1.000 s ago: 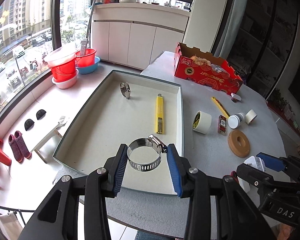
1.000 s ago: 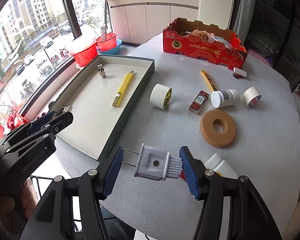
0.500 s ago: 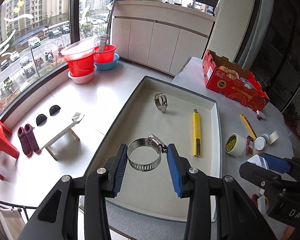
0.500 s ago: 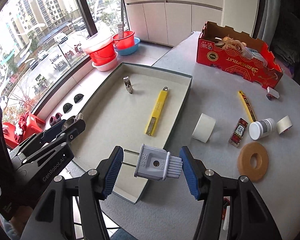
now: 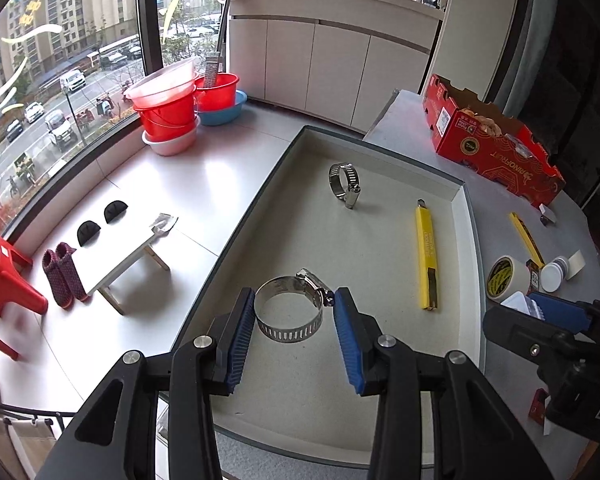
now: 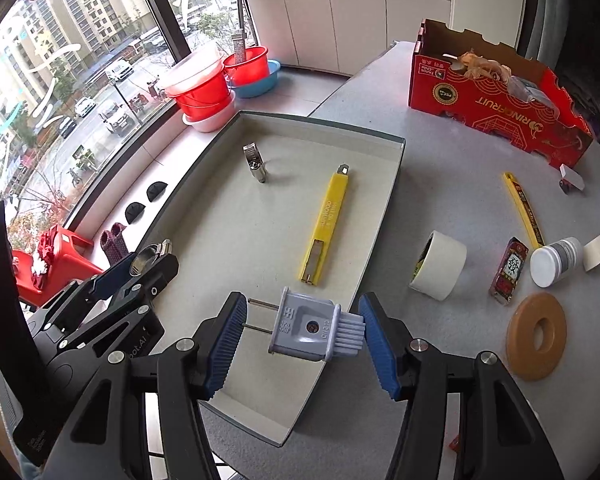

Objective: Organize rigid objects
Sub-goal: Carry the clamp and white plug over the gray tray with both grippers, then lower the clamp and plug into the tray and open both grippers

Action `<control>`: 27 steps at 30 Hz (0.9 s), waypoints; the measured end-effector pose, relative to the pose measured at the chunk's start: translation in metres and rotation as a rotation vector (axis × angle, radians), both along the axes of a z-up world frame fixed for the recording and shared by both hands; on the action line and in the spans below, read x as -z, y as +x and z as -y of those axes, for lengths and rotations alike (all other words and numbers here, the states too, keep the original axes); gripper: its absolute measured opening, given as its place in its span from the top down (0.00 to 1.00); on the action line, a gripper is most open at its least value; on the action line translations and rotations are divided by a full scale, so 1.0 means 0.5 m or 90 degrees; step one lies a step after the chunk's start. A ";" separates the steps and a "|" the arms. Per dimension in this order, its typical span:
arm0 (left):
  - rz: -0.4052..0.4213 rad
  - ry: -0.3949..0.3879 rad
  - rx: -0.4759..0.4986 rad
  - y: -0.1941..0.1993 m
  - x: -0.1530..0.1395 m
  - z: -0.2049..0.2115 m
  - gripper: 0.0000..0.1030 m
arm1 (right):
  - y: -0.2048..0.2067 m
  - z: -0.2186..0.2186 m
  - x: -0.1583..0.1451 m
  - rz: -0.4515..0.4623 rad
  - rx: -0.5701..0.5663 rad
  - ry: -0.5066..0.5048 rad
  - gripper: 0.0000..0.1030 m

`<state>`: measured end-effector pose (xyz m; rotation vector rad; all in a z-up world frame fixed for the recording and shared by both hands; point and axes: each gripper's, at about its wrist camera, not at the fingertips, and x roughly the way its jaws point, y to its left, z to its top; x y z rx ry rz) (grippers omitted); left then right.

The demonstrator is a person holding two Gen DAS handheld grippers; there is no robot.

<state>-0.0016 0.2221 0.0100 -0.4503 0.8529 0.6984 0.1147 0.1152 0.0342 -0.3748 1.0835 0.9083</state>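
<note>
Tray serves as the landmark: a shallow grey-rimmed one with a pale floor, lying on the desk at its window edge. Above the tray's near end the left gripper is clamped on a large hose clamp, its blue pads pressing the band from both sides. Over the tray's near right rim the right gripper grips a grey plug, prongs against one pad and ribbed tail against the other. Inside the tray, a small hose clamp stands on edge near the far end and a yellow knife lies lengthwise along the right side. Right of the tray on the desk are a tape roll, a white-capped jar, a tan ring and a yellow strip; a red box sits beyond the tray's far right corner.
</note>
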 end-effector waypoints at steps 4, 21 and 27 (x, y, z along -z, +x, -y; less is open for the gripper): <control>-0.011 0.001 0.005 0.011 0.011 -0.001 0.58 | 0.008 -0.004 0.001 -0.016 0.011 0.008 0.42; -0.036 0.001 0.015 0.044 0.038 -0.010 0.58 | 0.026 -0.049 0.028 -0.044 0.016 -0.001 0.42; -0.044 -0.003 0.020 0.053 0.046 -0.012 0.58 | 0.039 -0.057 0.041 -0.043 0.028 -0.008 0.42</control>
